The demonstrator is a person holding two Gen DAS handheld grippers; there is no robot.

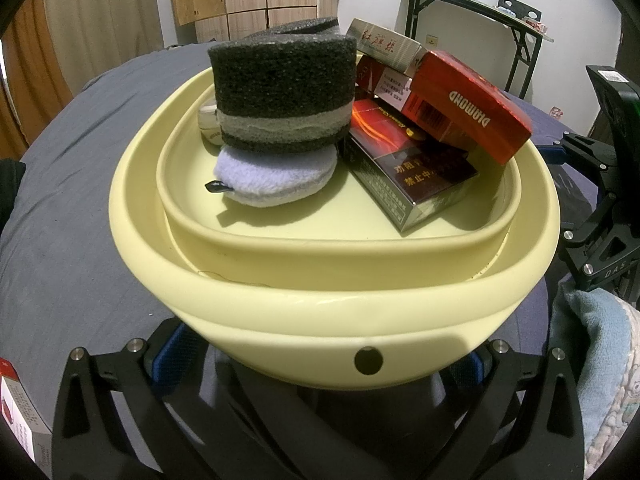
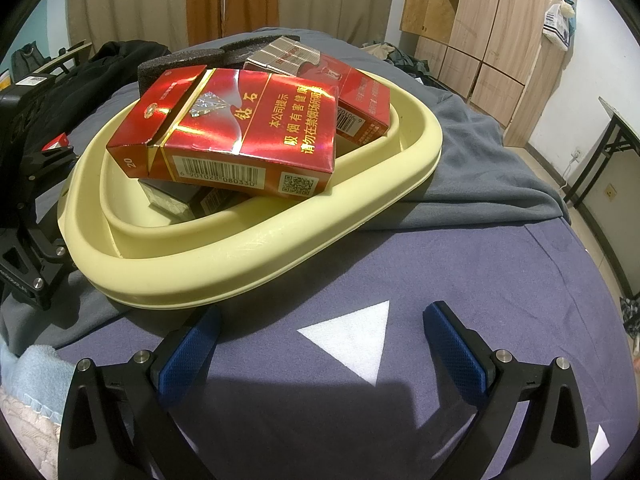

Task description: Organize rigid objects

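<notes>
A pale yellow basin (image 1: pixel 304 304) sits on the bed, with a smaller yellow tray (image 1: pixel 320 236) nested inside it. In the tray lie several cigarette boxes, with a red Diamond box (image 1: pixel 468 108) on top, beside a dark foam cylinder (image 1: pixel 284 92) resting on a light blue plush pad (image 1: pixel 276 176). My left gripper (image 1: pixel 320 364) has its fingers spread on either side of the basin's near rim. My right gripper (image 2: pixel 320 332) is open and empty above the blue sheet, just right of the basin (image 2: pixel 256 236). The red Diamond box (image 2: pixel 236 136) tops the pile there.
A grey blanket (image 2: pixel 492 176) lies under the basin on the blue sheet (image 2: pixel 440 272). A cigarette box (image 1: pixel 16 412) lies at the left edge. A light blue towel (image 1: pixel 592 344) lies to the right. A folding table (image 1: pixel 480 12) and wooden wardrobes (image 2: pixel 480 20) stand beyond the bed.
</notes>
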